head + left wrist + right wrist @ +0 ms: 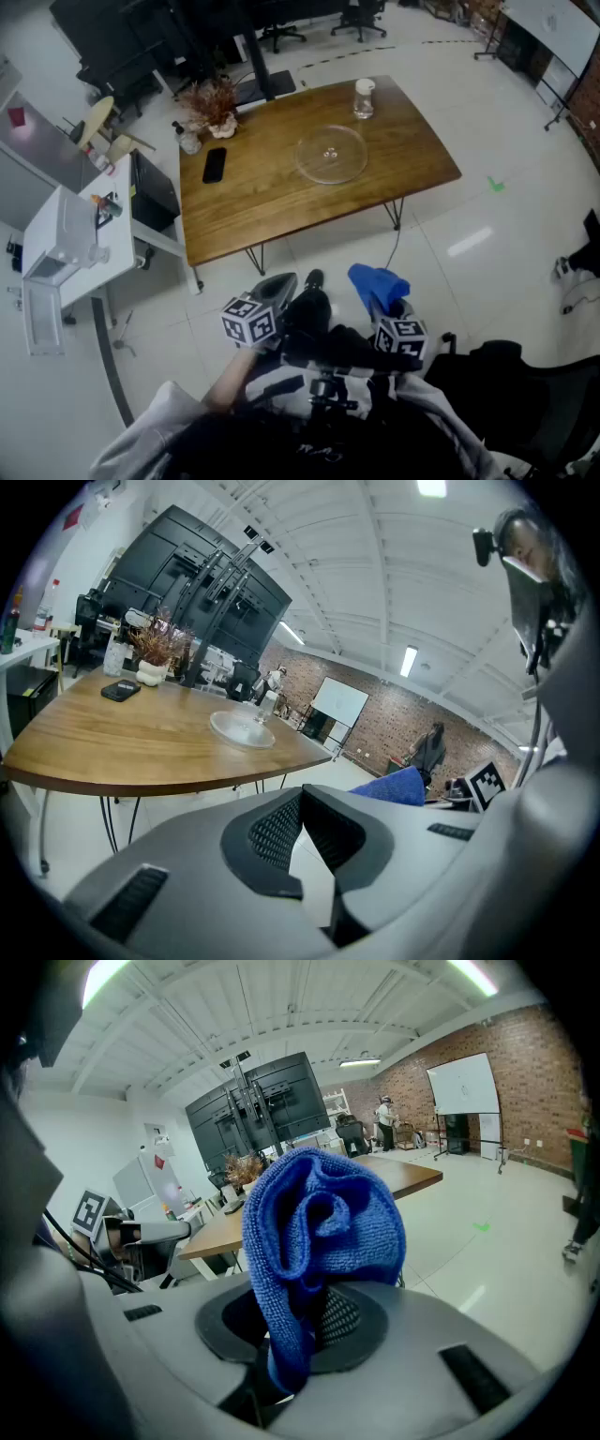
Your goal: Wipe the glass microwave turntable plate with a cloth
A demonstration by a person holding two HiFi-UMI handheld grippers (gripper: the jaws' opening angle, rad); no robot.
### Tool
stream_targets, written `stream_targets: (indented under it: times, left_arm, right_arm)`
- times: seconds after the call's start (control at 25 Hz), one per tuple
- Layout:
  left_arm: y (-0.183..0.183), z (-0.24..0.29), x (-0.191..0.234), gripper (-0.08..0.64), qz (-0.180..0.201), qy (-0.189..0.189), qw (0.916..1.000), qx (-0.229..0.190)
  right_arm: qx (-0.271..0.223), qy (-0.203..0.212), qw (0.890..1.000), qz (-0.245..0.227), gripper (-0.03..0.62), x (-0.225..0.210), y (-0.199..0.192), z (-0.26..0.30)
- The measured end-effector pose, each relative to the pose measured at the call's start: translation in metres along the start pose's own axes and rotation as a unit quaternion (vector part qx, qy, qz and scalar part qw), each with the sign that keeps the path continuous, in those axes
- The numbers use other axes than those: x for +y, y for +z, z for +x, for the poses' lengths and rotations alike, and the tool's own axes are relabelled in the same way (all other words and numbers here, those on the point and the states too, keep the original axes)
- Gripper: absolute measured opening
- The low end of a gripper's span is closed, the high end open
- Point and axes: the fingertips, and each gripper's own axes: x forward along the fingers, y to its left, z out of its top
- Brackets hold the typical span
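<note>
The clear glass turntable plate [330, 155] lies flat on the wooden table [272, 206], right of its middle; in the left gripper view the plate [242, 729] is well ahead of the jaws. Both grippers are held low over the floor, short of the table's near edge. My right gripper [380, 300] is shut on a bunched blue cloth [376, 281], which stands up out of the jaws [319, 1232]. My left gripper [274, 287] has its jaws together at the tips [302, 797], with nothing between them.
A black phone [214, 165], dried flowers in a pot [214, 105] and a small bottle [189, 141] sit on the table's left part. A glass jar [364, 98] stands behind the plate. A white cabinet [75, 239] is at the left, and office chairs stand beyond the table.
</note>
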Motion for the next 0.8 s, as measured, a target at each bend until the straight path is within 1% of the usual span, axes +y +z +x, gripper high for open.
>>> stream_targets:
  times: [0.12, 0.28, 0.36, 0.52, 0.68, 0.8]
  left_arm:
    - [0.001, 0.011, 0.002, -0.003, -0.009, -0.001, 1.0000, 0.001]
    - [0.007, 0.027, -0.003, -0.003, 0.006, -0.023, 0.9996, 0.015]
    - [0.009, 0.030, 0.006, -0.003, 0.009, -0.023, 0.9995, 0.021]
    - [0.023, 0.032, 0.044, -0.003, -0.013, 0.002, 0.9999, 0.011]
    - [0.058, 0.040, 0.094, -0.003, -0.032, 0.029, 0.9990, -0.010]
    - [0.083, 0.052, 0.122, -0.003, -0.040, 0.034, 0.9985, -0.015]
  right_arm:
    - [0.004, 0.001, 1.000, -0.007, 0.086, -0.005, 0.006, 0.004]
    - [0.011, -0.010, 1.000, 0.008, 0.086, -0.017, 0.011, 0.012]
    - [0.020, -0.013, 1.000, 0.011, 0.086, -0.017, 0.014, 0.023]
    - [0.041, 0.003, 0.999, -0.004, 0.086, -0.007, 0.024, 0.055]
    - [0.052, 0.018, 0.998, -0.015, 0.086, 0.007, 0.054, 0.094]
    - [0.060, 0.022, 0.998, -0.018, 0.086, 0.009, 0.075, 0.126]
